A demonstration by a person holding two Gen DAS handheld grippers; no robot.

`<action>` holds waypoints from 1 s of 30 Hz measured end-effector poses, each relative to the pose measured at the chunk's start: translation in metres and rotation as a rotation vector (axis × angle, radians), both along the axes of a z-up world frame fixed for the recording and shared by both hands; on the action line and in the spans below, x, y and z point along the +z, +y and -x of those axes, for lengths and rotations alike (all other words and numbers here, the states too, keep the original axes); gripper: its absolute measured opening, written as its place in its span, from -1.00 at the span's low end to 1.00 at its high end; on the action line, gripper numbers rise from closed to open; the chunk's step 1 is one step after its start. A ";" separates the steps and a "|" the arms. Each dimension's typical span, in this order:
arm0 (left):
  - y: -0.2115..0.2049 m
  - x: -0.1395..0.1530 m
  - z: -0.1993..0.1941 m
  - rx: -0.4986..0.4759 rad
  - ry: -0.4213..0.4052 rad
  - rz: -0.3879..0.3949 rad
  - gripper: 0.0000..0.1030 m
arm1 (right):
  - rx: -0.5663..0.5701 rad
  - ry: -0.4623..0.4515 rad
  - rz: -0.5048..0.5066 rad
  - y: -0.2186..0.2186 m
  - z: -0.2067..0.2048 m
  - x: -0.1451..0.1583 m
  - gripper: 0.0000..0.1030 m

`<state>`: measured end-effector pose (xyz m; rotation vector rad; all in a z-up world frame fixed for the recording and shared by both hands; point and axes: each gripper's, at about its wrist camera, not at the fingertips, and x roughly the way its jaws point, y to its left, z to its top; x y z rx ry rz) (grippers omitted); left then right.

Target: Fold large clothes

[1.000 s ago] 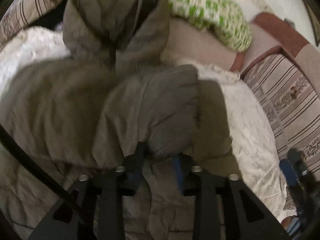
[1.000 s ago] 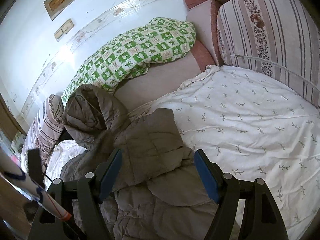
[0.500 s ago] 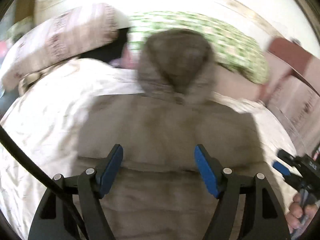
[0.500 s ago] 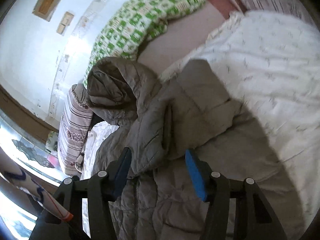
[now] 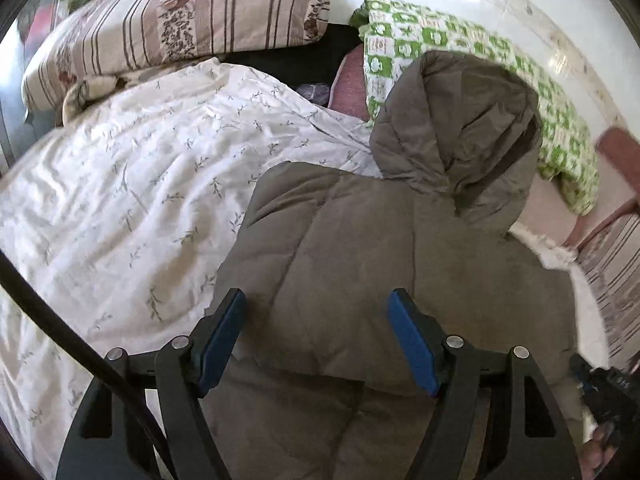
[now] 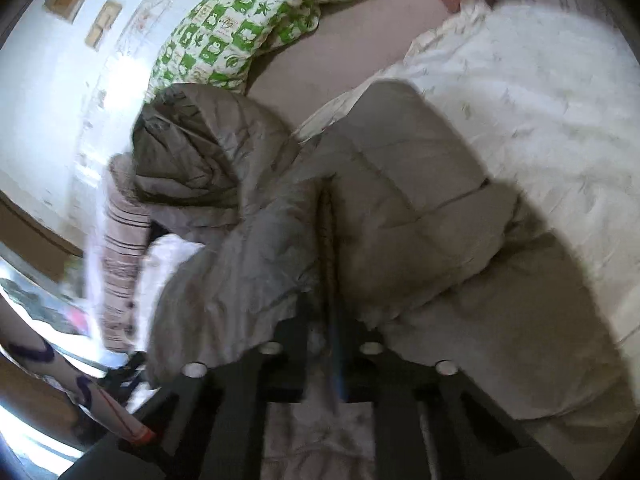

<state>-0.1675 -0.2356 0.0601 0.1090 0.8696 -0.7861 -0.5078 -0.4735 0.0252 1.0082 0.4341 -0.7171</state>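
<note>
A grey-brown hooded puffer jacket (image 5: 360, 260) lies on the bed, its hood (image 5: 460, 132) toward the pillows. My left gripper (image 5: 316, 300) hovers over the jacket's folded body, open, blue pads wide apart and nothing pinched between them. In the right wrist view the jacket (image 6: 400, 216) fills the middle. My right gripper (image 6: 330, 332) is shut on the jacket's front fabric beside the zipper line, and cloth bunches over its fingers. The right gripper (image 5: 604, 392) also shows at the lower right edge of the left wrist view, with a hand (image 5: 596, 452) below it.
A white leaf-print sheet (image 5: 140, 184) covers the bed. A striped pillow (image 5: 180, 16) lies at the far left, and a green checked pillow (image 5: 460, 40) behind the hood. A striped cushion (image 5: 616, 280) is at the right. A black cable (image 5: 60, 320) crosses the lower left.
My left gripper let go of the jacket fold, opened and swung left over the jacket. My right gripper came down and closed on the jacket's front fabric.
</note>
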 end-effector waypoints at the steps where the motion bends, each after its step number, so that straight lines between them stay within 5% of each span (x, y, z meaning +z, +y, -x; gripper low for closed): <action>1: -0.005 -0.004 -0.001 0.006 -0.011 -0.036 0.41 | -0.020 0.031 0.024 0.000 0.001 0.003 -0.92; 6: -0.014 -0.024 -0.005 0.025 -0.008 -0.141 0.42 | -0.046 0.159 0.029 -0.007 -0.002 -0.008 -0.92; 9: -0.011 -0.020 -0.003 0.034 -0.019 -0.127 0.42 | -0.039 0.080 0.014 -0.004 0.002 0.000 -0.87; 12: -0.004 -0.008 -0.001 0.045 -0.031 -0.071 0.41 | -0.046 0.006 0.015 0.000 0.007 0.008 0.04; 13: -0.001 -0.004 -0.001 0.050 -0.037 -0.049 0.41 | -0.049 -0.020 -0.007 0.001 0.009 0.005 0.11; 19: 0.006 0.000 -0.009 0.079 -0.031 -0.015 0.41 | -0.007 -0.114 -0.133 -0.005 -0.005 -0.020 0.08; 20: 0.004 -0.002 -0.010 0.078 -0.025 -0.020 0.41 | 0.003 -0.119 -0.132 -0.004 -0.009 -0.022 0.00; 21: 0.002 -0.005 -0.011 0.077 -0.020 -0.034 0.41 | 0.014 -0.115 -0.119 -0.003 -0.014 -0.022 -0.52; 23: 0.000 -0.009 -0.010 0.073 -0.021 -0.055 0.41 | 0.011 -0.098 -0.089 0.000 -0.017 -0.018 -0.63; 27: -0.010 -0.019 -0.007 0.060 -0.045 -0.141 0.42 | -0.042 0.064 0.038 0.009 -0.018 0.003 -0.65; 30: -0.015 -0.028 -0.007 0.055 -0.029 -0.176 0.46 | -0.033 0.132 0.013 0.004 -0.024 -0.013 -0.65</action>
